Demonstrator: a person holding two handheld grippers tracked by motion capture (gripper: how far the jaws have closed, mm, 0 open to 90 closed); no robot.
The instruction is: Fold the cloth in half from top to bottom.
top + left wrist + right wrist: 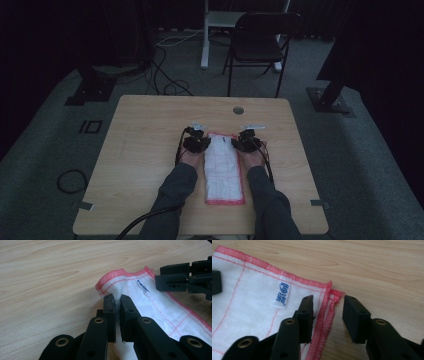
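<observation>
A white cloth (223, 170) with red stitched edges lies folded in a long strip on the wooden table (145, 135), between the person's forearms. At its far left corner my left gripper (196, 141) is shut on a pinched-up fold of the cloth (150, 302); in the left gripper view the jaws (117, 300) press the fabric between them. My right gripper (248, 141) is at the far right corner. In the right gripper view it (328, 303) stands open, with the cloth's red hem (329, 312) lying between the jaws, untouched. A small blue-printed label (281, 295) sits near that corner.
A round grommet hole (238, 110) lies in the table just beyond the cloth. Behind the table a black folding chair (260, 42) and a white desk leg (204, 40) stand on grey carpet, with cables (165, 80) and a coil (71, 181) on the floor.
</observation>
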